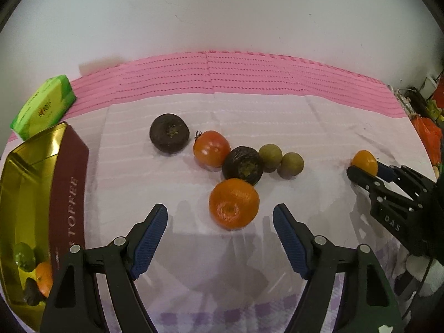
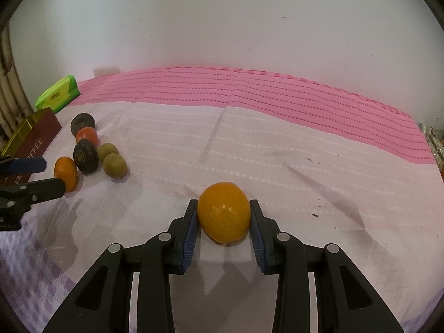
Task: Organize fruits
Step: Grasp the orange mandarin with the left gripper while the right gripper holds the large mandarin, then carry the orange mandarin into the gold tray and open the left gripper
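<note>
My left gripper (image 1: 220,216) is open, its fingers on either side of an orange mandarin (image 1: 234,203) on the cloth. Behind it lie a red tomato (image 1: 211,149), two dark round fruits (image 1: 169,133) (image 1: 242,165) and two olive-green round fruits (image 1: 270,154) (image 1: 290,165). My right gripper (image 2: 223,216) is shut on a yellow-orange citrus (image 2: 223,212) that rests on the cloth; it also shows in the left wrist view (image 1: 364,162). A gold tin (image 1: 26,194) with dark red sides at the left holds a green fruit (image 1: 23,254) and an orange one (image 1: 44,277).
A green packet (image 1: 44,106) lies at the back left behind the tin. A pink striped cloth (image 1: 236,75) covers the back of the table up to a white wall. Orange and dark clutter (image 1: 428,133) sits past the right edge.
</note>
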